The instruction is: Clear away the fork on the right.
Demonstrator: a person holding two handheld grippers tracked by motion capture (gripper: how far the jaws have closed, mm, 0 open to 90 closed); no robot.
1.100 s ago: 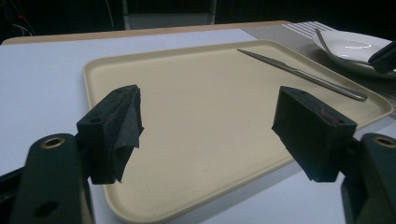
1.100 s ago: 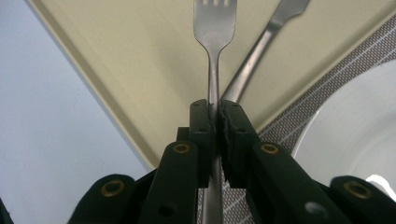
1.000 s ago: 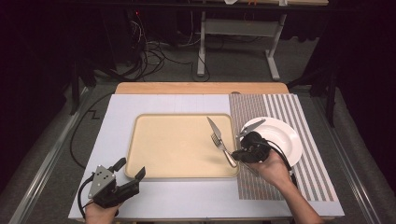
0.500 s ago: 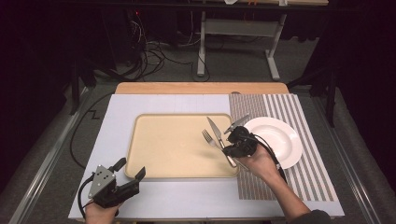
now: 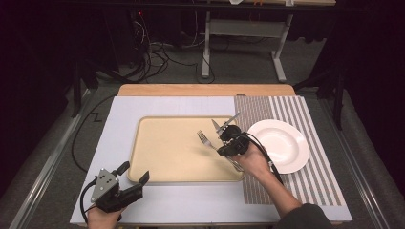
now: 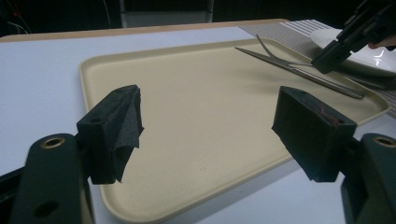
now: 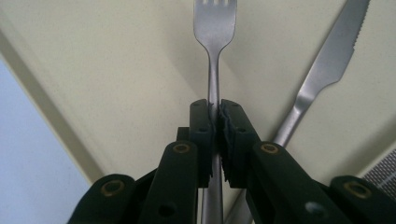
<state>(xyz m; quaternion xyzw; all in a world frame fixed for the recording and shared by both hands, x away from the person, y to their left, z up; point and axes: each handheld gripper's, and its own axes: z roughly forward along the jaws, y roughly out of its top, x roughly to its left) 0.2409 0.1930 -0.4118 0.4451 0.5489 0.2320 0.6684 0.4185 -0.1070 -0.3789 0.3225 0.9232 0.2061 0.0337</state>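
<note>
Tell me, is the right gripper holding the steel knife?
No, the right gripper has its black fingers shut on the handle of the steel fork; the steel knife lies beside it.

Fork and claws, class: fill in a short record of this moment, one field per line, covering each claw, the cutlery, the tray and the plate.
right claw: shut on the fork's handle, over the tray's right part
fork: held with its tines pointing away from the claw
knife: lying on the tray beside the fork
left claw: open, holding nothing, at the tray's near left corner
tray: beige, on the white table cover
plate: white, empty, on the striped mat right of the tray
</note>
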